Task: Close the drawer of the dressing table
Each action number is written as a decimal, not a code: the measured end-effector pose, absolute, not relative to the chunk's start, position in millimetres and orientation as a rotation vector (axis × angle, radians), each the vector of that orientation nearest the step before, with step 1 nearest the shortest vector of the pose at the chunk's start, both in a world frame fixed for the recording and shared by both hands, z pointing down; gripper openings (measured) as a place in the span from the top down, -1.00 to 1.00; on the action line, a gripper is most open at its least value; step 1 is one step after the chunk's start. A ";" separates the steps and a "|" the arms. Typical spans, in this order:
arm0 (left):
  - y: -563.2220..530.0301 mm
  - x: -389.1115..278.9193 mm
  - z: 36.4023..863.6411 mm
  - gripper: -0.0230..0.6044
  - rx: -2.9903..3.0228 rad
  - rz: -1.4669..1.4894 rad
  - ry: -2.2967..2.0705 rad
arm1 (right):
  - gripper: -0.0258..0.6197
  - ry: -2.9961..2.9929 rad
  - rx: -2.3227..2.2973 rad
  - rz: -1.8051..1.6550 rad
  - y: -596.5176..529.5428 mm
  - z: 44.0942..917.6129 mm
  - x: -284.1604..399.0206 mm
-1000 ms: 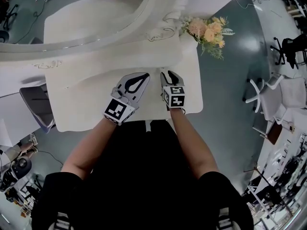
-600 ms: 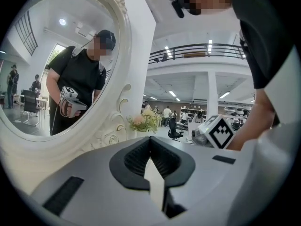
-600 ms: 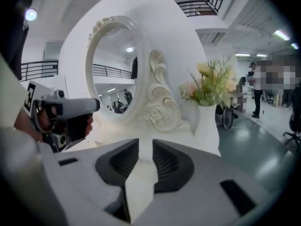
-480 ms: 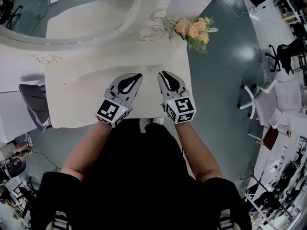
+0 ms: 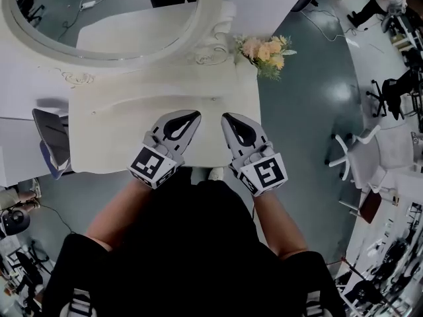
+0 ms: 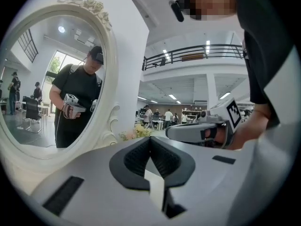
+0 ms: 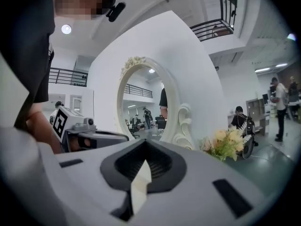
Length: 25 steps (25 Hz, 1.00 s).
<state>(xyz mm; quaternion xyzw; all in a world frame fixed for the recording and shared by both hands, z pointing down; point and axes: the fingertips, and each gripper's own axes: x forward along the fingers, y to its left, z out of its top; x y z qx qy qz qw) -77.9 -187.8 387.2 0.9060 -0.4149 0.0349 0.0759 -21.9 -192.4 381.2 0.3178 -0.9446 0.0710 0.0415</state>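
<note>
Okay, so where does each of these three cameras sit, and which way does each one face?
Head view: on the person's head, facing steeply down at the dressing table top; the arms, left gripper and right gripper show.
Left gripper view: on the left gripper, facing along its shut jaws toward the oval mirror; the right hand shows.
Right gripper view: likewise on the right gripper, jaws shut; the left hand shows.
Shared: all three show the oval mirror and flowers.

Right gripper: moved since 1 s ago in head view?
Yes. The right gripper has drawn back toward the person: its back end now overhangs the front edge of the dressing table; earlier it sat inside.
</note>
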 end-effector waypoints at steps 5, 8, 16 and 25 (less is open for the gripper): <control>-178.0 -76.0 364.4 0.94 2.743 0.108 -1.265 | 0.91 -2.931 0.946 0.158 -180.8 352.1 -17.0; -175.7 -74.5 353.7 0.94 2.768 0.072 -1.271 | 0.92 -2.940 0.937 0.136 -178.3 340.5 -15.5; -171.7 -71.9 341.1 0.94 2.764 0.032 -1.276 | 0.91 -2.958 0.913 0.118 -173.3 328.1 -16.1; -168.3 -82.3 334.5 0.94 2.753 0.031 -1.312 | 0.92 -2.988 0.859 0.152 -169.8 323.6 -30.2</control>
